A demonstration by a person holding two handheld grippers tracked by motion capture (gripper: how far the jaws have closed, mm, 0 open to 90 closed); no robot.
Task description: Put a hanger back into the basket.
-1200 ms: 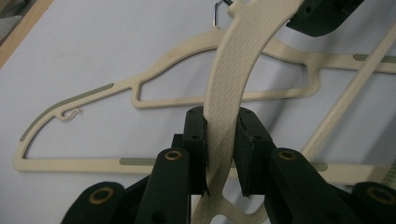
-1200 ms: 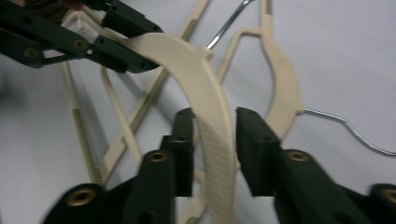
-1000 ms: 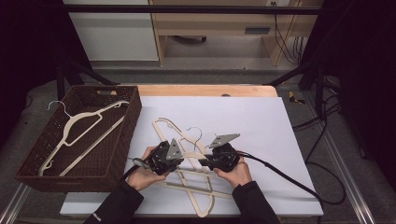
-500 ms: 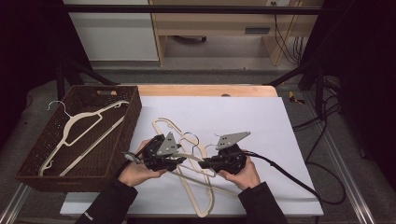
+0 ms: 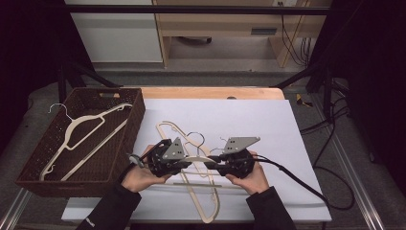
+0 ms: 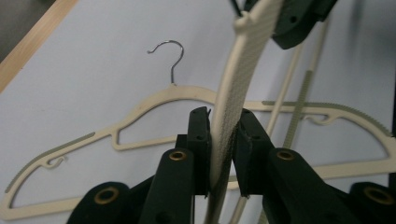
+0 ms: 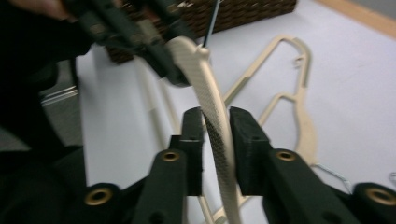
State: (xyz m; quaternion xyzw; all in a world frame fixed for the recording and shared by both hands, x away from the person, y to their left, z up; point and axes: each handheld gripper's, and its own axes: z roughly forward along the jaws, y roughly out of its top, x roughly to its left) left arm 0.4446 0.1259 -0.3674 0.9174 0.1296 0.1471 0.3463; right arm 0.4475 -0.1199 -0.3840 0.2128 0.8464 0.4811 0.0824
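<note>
Cream hanger (image 5: pixel 198 160) with a ribbed strip, dark brown woven basket (image 5: pixel 28 179), white table (image 5: pixel 268 124)

On your desk (image 5: pixel 287 143), the basket (image 5: pixel 33 179) sits at the left with one hanger (image 5: pixel 86 132) in it. Two more hangers (image 5: pixel 167 132) lie crossed on the desk right of it, beneath the hanger you hold (image 5: pixel 196 159).

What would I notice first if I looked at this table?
A cream hanger held up over the white table, pinched between the left hand-held gripper and the right hand-held gripper. More hangers lie under it, and one hanger in the basket rests inside the brown basket at the left.
</note>
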